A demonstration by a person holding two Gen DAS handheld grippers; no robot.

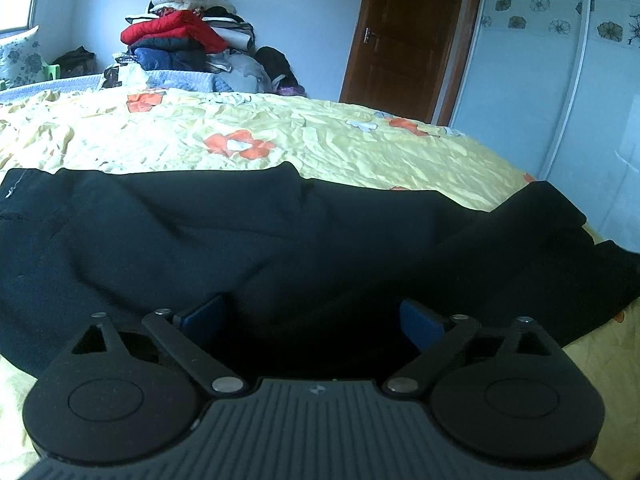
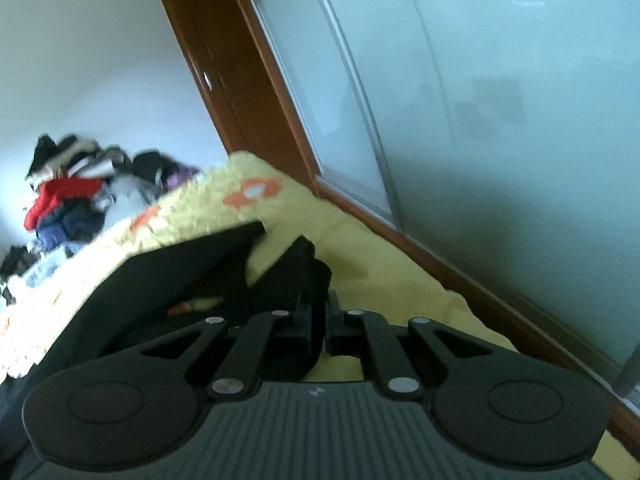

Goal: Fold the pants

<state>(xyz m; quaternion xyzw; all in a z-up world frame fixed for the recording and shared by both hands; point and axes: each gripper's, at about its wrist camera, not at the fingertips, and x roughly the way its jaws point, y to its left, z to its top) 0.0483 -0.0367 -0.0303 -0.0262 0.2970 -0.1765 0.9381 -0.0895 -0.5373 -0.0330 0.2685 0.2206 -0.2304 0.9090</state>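
The black pants (image 1: 248, 240) lay spread across the near part of the yellow flowered bedspread (image 1: 320, 148), with a pile of clothes (image 1: 180, 40) at the far side. The left gripper (image 1: 312, 316) stood wide open over the fabric, while the right gripper (image 2: 318, 320) was clamped narrow on a raised pants edge (image 2: 304, 276) near the bed's right side.

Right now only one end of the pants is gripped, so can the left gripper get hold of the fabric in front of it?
Probably yes. The left gripper is open, and the black pants lie on the yellow bedspread between its fingers, with nothing in the way. The right gripper is shut on the pants.
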